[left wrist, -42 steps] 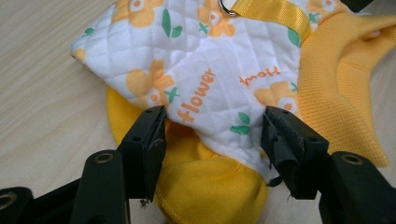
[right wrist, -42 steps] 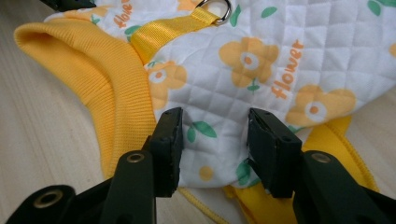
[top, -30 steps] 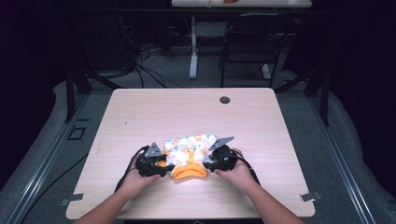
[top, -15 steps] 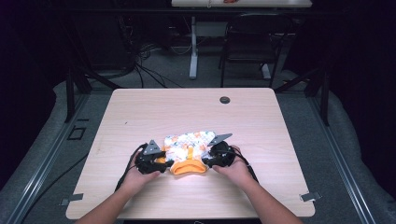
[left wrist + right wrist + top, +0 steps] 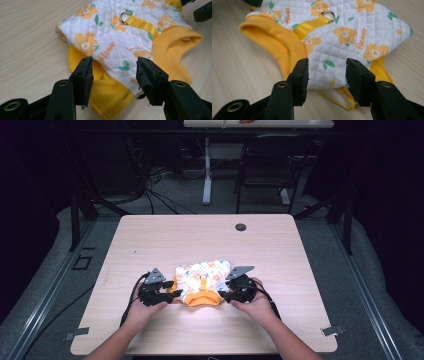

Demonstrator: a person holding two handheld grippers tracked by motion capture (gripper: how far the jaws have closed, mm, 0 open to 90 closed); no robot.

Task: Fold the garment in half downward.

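I see the quilted flower garment (image 5: 202, 279) lying flat near the front edge of the table (image 5: 150, 235), between my two tools — left gripper (image 5: 113, 68) and right gripper (image 5: 327, 67) both stand spread apart at its sides, pinching nothing.

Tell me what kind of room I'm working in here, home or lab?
Likely a lab or recording workspace, not a home: a bare wooden table stands inside a dark metal frame, loose cables run over the grey floor, and a desk and office chair stand behind.
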